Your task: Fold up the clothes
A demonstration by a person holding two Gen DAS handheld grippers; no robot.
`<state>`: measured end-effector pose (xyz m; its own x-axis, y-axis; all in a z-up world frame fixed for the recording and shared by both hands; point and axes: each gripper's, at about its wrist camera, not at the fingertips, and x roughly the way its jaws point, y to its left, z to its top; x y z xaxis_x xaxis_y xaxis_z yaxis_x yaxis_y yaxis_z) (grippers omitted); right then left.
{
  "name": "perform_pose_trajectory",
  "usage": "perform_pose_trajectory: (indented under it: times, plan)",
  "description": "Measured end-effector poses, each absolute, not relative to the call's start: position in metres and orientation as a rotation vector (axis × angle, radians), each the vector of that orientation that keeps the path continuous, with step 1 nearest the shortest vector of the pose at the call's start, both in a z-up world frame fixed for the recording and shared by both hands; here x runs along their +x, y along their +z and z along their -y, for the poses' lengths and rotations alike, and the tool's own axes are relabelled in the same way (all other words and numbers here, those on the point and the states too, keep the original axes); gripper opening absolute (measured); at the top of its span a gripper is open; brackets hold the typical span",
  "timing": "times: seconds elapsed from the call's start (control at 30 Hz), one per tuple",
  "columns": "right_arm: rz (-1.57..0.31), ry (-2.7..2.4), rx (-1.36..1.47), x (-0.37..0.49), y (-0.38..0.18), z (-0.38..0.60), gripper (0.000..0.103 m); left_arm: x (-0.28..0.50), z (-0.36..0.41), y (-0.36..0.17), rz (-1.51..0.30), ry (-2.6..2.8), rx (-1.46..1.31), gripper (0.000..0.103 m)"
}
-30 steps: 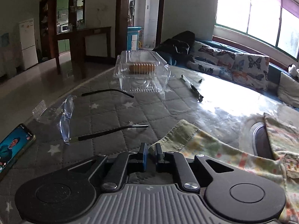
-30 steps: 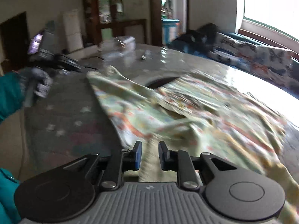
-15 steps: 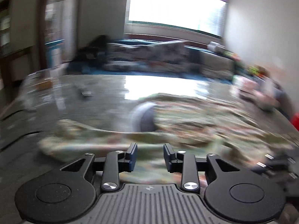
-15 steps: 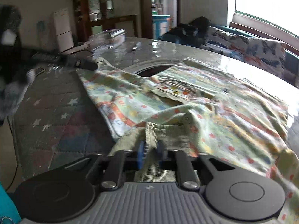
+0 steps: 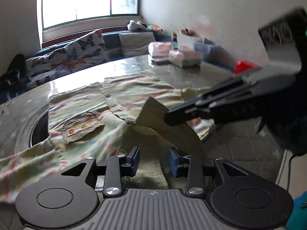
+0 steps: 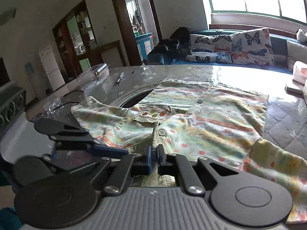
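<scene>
A small pale green shirt [image 6: 201, 118] with a colourful print, buttons and a chest pocket [image 6: 153, 113] lies spread on the grey quilted table [image 6: 287, 118]. My right gripper [image 6: 153, 156] is shut on the shirt's ribbed collar edge at the near side and lifts it a little. My left gripper [image 5: 153, 157] is open, with the ribbed collar edge of the shirt [image 5: 96, 118] lying between its fingers. In the left wrist view the right gripper [image 5: 172, 117] reaches in from the right, pinching a raised fold. In the right wrist view the left gripper [image 6: 107, 150] sits just left of mine.
A clear plastic box [image 6: 94, 74], a pen [image 6: 120, 77] and glasses [image 6: 55, 103] lie at the table's far left. Folded cloth packs [image 5: 172, 54] sit at the far right. A sofa with butterfly cushions [image 6: 239, 46] runs behind the table. A round dark opening [image 5: 38, 128] lies under the shirt.
My left gripper let go, swung right from the table's left side to the collar and opened. My right gripper closed on the collar edge and raised it.
</scene>
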<state>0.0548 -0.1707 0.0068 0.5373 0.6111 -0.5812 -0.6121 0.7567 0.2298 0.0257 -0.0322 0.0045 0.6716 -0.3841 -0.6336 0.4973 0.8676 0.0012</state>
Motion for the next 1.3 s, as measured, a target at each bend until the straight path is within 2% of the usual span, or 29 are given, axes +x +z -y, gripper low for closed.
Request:
perform_pose_trajectory:
  times: [0.23,0.27,0.33,0.43,0.6,0.83,1.13,1.3]
  plan:
    - [-0.698,0.733,0.01,0.058,0.0,0.171,0.005,0.036,0.035,-0.013,-0.729,-0.535,0.245,0.034]
    - [-0.701,0.734,0.012,0.059,-0.001,0.171,0.005,0.039,0.033,-0.013,-0.739,-0.543,0.227,0.031]
    - [-0.702,0.734,0.016,0.059,-0.002,0.171,0.005,0.041,0.028,-0.013,-0.742,-0.539,0.212,0.009]
    - [-0.696,0.731,0.021,0.058,-0.001,0.172,0.005,0.045,0.017,-0.007,-0.738,-0.561,0.136,0.005]
    - [-0.681,0.713,0.044,0.058,0.005,0.178,0.005,0.038,0.0,0.01,-0.686,-0.628,0.01,0.005]
    - [-0.662,0.758,-0.007,0.047,0.017,0.169,0.005,0.04,0.008,-0.013,-0.745,-0.688,0.076,0.005]
    - [-0.742,0.842,-0.209,0.041,-0.012,0.133,0.005,0.019,-0.006,0.002,-0.706,-0.704,0.138,0.009]
    - [-0.778,0.874,-0.251,0.036,-0.021,0.131,0.012,0.021,-0.02,0.024,-0.653,-0.662,0.089,0.011]
